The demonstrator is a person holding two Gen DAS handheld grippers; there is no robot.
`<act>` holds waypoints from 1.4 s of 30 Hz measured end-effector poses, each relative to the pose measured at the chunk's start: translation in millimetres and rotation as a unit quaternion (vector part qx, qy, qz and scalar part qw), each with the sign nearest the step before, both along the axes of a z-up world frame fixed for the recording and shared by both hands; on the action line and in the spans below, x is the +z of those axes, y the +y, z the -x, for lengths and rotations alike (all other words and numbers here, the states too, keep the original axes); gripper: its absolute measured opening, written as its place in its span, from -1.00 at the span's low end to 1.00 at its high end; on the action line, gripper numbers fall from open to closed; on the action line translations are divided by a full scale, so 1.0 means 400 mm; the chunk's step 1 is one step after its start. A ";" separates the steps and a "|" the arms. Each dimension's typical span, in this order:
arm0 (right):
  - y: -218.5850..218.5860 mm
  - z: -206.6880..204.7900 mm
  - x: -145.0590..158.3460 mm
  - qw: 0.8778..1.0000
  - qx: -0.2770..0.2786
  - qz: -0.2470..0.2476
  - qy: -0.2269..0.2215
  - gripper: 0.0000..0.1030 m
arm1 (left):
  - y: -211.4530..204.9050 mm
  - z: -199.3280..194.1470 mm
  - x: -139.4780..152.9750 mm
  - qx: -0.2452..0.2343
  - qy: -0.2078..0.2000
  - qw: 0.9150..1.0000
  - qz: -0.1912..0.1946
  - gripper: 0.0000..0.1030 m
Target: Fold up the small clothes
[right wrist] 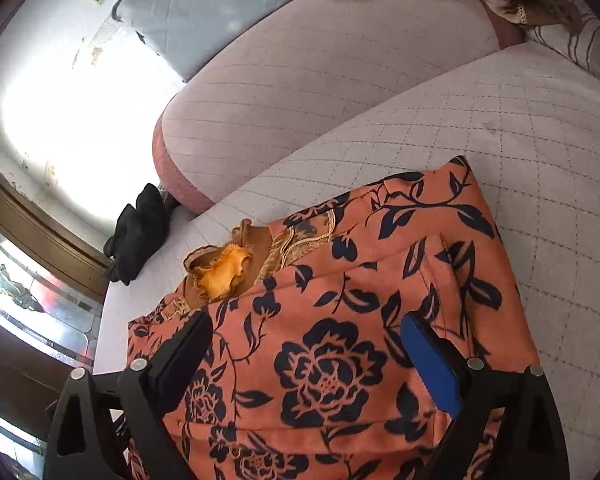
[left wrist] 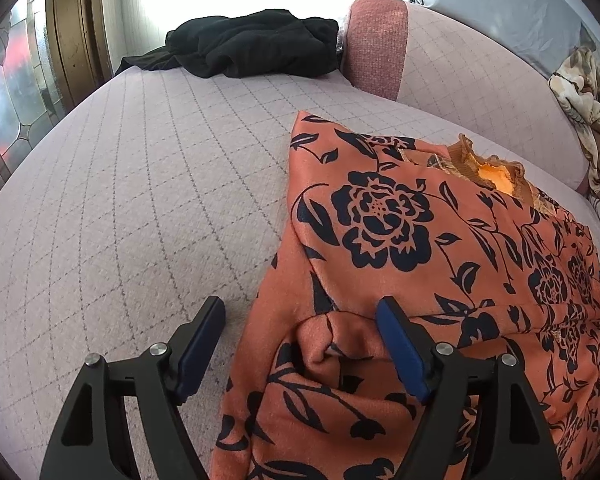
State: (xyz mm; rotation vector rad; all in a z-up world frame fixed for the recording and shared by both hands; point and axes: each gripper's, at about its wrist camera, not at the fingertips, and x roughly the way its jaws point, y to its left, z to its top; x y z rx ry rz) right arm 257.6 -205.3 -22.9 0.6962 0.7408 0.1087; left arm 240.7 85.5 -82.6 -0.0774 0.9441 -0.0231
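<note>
Dress [left wrist: 440, 240] looks soft and limp; I'd grip its folded edge. My left gripper [left wrist: 300, 320] and right gripper [right wrist: 304, 340] both gape wide.

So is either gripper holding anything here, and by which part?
Nothing is held. The left gripper and right gripper are both open over the orange floral garment, fingers spread with nothing pinched between them.

Domestic living room. A pink quilted sofa [left wrist: 148, 184] with backrest cushion [right wrist: 324, 76] serves as the work surface; a stained-glass door panel [left wrist: 16, 96], loose black clothing [left wrist: 256, 42] and a crumpled floral blanket [left wrist: 588, 92] indicate a home.
</note>
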 end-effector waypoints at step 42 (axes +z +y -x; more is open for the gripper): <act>-0.101 0.787 -0.161 0.990 0.041 -0.081 0.112 0.87 | 0.224 0.660 0.023 0.023 0.105 0.987 0.123 0.60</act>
